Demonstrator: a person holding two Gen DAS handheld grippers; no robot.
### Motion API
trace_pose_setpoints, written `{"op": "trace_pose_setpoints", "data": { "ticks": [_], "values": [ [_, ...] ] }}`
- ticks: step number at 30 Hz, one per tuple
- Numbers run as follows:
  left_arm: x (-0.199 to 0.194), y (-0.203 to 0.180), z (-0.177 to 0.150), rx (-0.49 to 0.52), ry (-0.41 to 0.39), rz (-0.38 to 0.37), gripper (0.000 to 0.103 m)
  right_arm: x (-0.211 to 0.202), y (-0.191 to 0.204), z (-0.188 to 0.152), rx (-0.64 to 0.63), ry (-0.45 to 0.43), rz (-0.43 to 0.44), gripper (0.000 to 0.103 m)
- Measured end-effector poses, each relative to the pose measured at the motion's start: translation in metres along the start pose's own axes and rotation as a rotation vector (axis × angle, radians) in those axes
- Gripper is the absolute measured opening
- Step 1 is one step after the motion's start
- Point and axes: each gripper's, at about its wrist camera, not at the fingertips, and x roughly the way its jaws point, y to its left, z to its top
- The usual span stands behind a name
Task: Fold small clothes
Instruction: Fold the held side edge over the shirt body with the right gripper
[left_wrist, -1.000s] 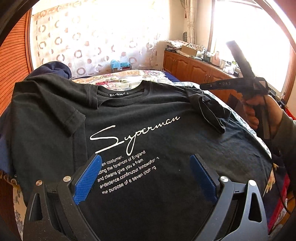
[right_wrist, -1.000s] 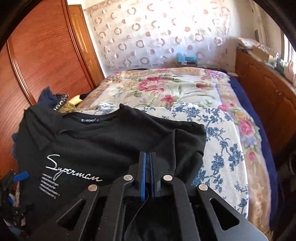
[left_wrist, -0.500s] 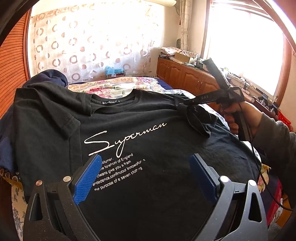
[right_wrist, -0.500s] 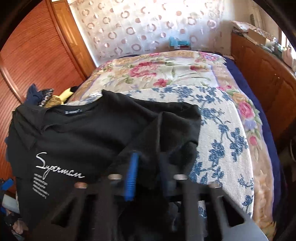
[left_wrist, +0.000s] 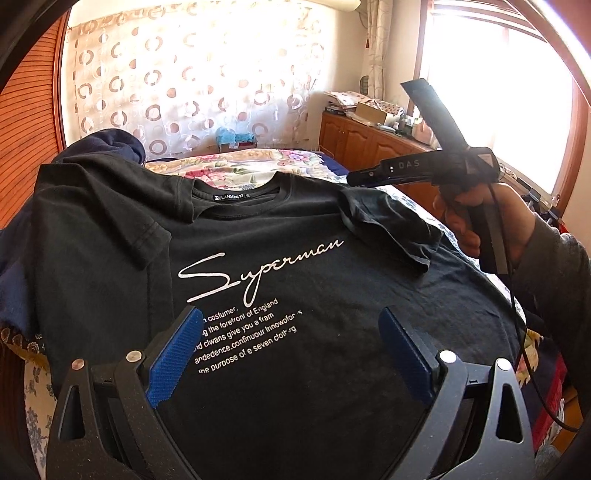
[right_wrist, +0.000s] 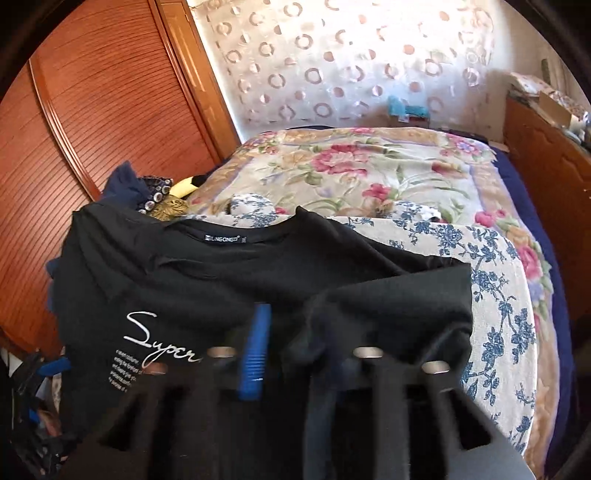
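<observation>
A black T-shirt (left_wrist: 295, 280) with white "Superman" lettering lies face up on the bed, both sleeves folded inward onto the chest. My left gripper (left_wrist: 291, 350) is open and empty, hovering over the shirt's lower print. My right gripper (right_wrist: 295, 347) is open, blurred, just above the folded right sleeve (right_wrist: 399, 306). In the left wrist view the right gripper (left_wrist: 354, 179) is lifted above that sleeve (left_wrist: 391, 229), held by a hand. The shirt also shows in the right wrist view (right_wrist: 192, 288).
The bed has a floral blanket (right_wrist: 369, 170) and a blue-flowered white sheet (right_wrist: 495, 295). A pile of dark clothes (right_wrist: 147, 188) lies by the wooden wardrobe (right_wrist: 92, 110). Wooden cabinets (left_wrist: 373, 147) stand along the window side.
My right gripper opened and let go of the right sleeve, which now lies folded on the chest; the gripper then rose above it. My left gripper stayed open over the shirt.
</observation>
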Motion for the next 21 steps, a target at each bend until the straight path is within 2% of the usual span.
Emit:
{"op": "trace_pose_setpoints", "data": {
  "ticks": [4,12,16,21],
  "values": [
    [0.001,0.002,-0.001,-0.005,0.005,-0.001,0.096,-0.001,0.0,-0.004,-0.01,-0.008,-0.019,0.055],
    [0.005,0.004,-0.004,-0.01,0.016,-0.001,0.096,-0.009,0.008,-0.036,-0.097,0.013,-0.151,0.055],
    [0.007,0.006,-0.005,-0.013,0.021,0.004,0.096,-0.006,0.007,-0.063,-0.15,0.039,-0.18,0.058],
    [0.004,0.014,-0.004,-0.03,0.007,0.02,0.096,0.0,0.009,-0.071,-0.163,0.046,-0.187,0.06]
  ]
}}
